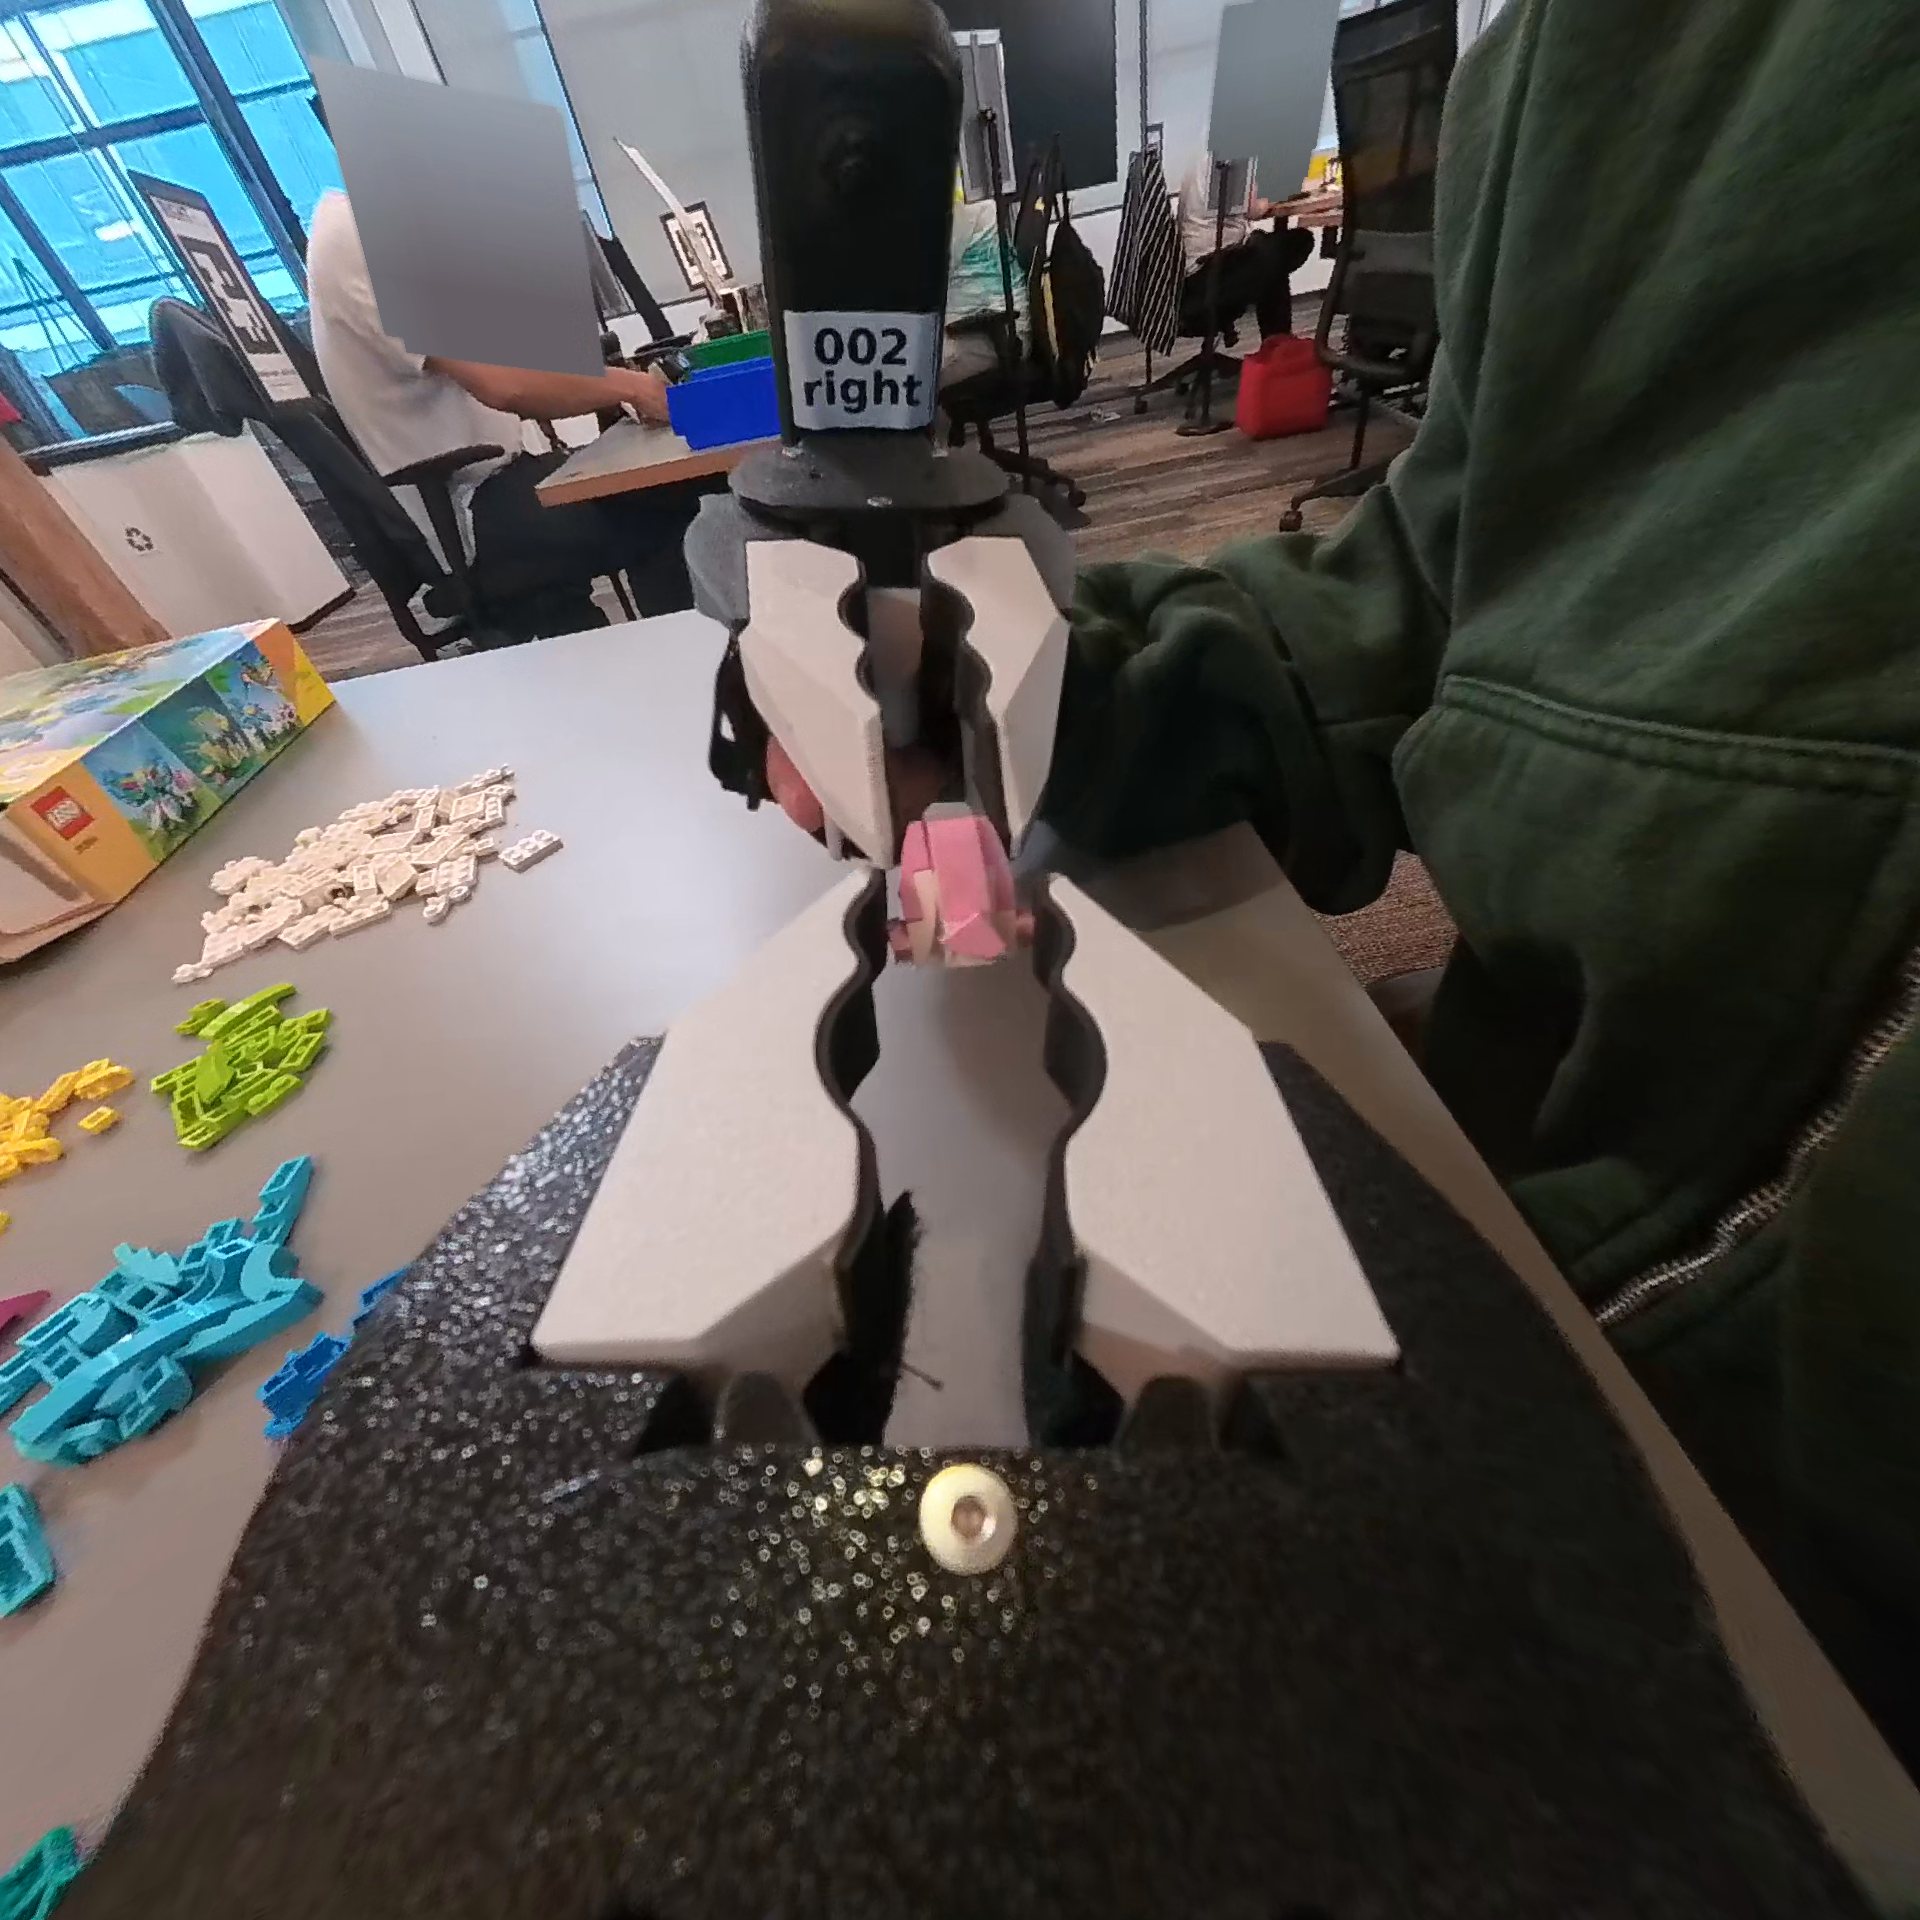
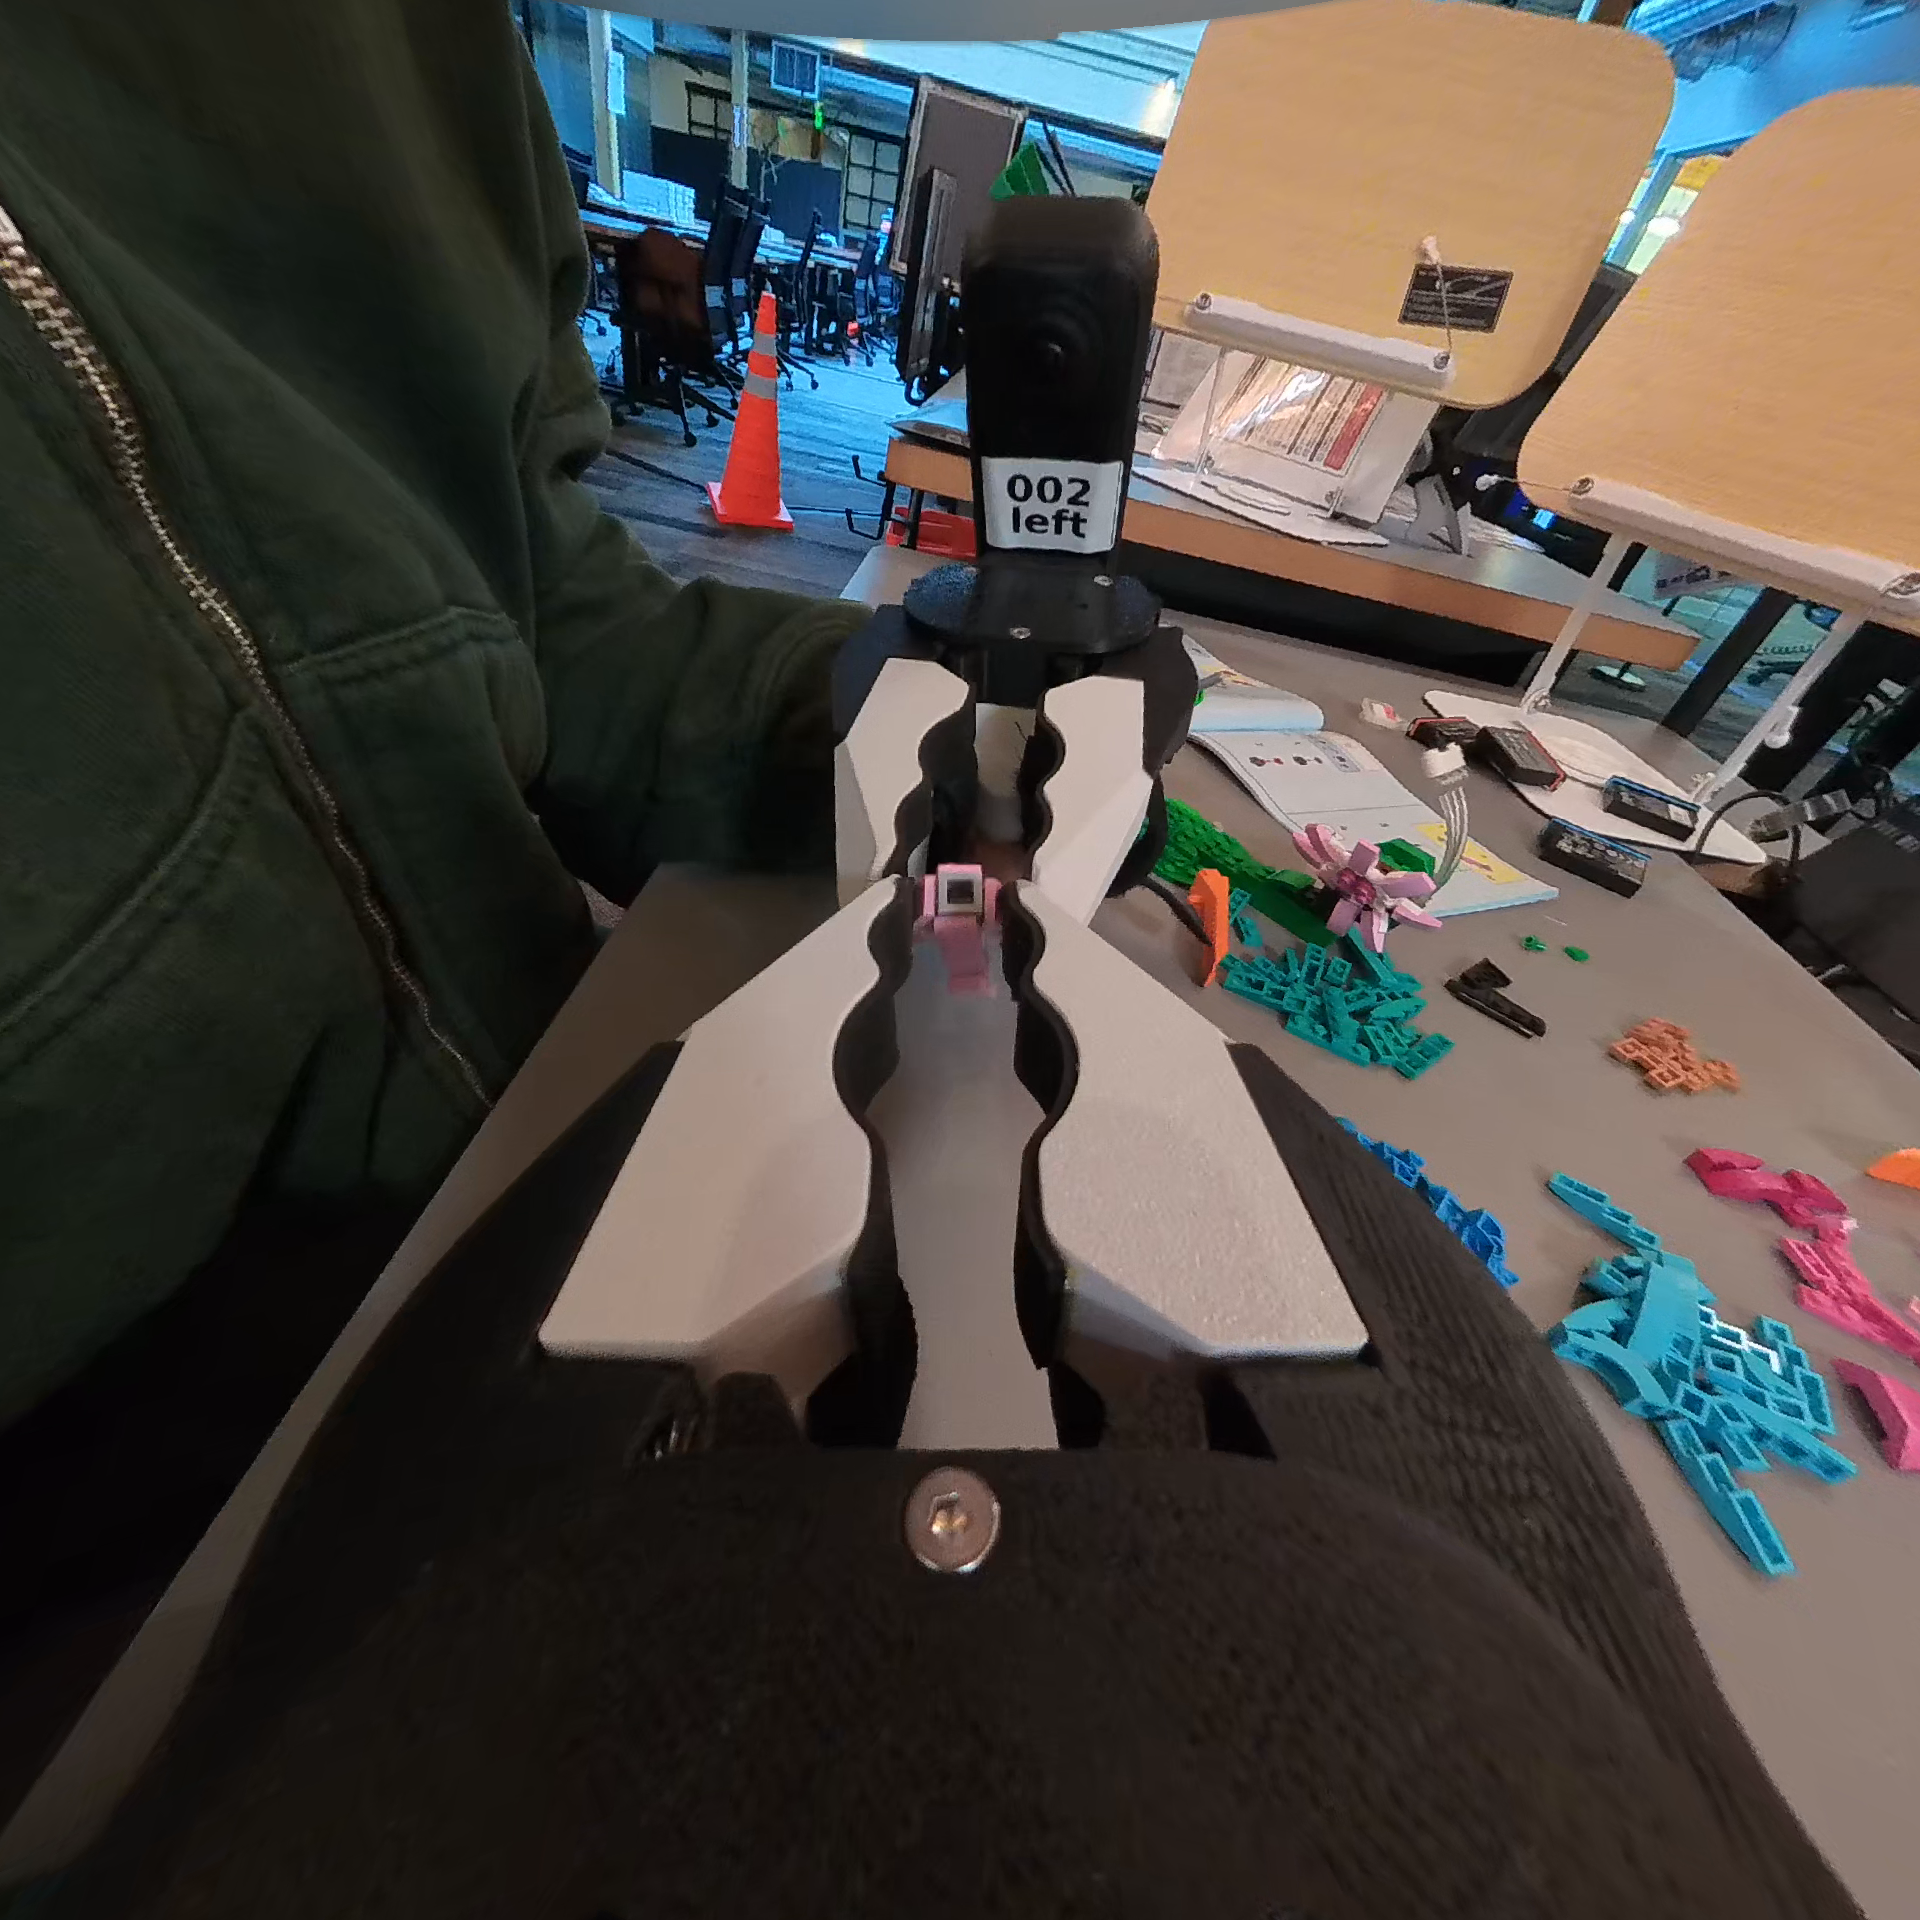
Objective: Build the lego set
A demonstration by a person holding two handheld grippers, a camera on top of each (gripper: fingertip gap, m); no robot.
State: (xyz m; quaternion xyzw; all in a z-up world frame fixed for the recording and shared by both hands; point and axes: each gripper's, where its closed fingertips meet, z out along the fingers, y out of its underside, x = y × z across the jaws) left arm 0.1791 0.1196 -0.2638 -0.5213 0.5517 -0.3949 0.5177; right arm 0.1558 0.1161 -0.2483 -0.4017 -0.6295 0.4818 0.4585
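Above the table edge [image 1: 1195,914], both tools meet tip-to-tip, apparently pinching a pink piece [image 1: 956,894].

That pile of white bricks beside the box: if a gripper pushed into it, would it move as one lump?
Probably not. The white bricks lie loose and unjoined on the smooth grey table, so they would likely scatter and slide. Each piece looks small and flat, so probably light and unlikely to roll.

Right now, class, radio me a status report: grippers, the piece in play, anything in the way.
Left gripper and right gripper meet tip to tip, jaws of both pinching the pink lego assembly. Held above the table edge. Nothing between them; sorted brick piles off to the side.
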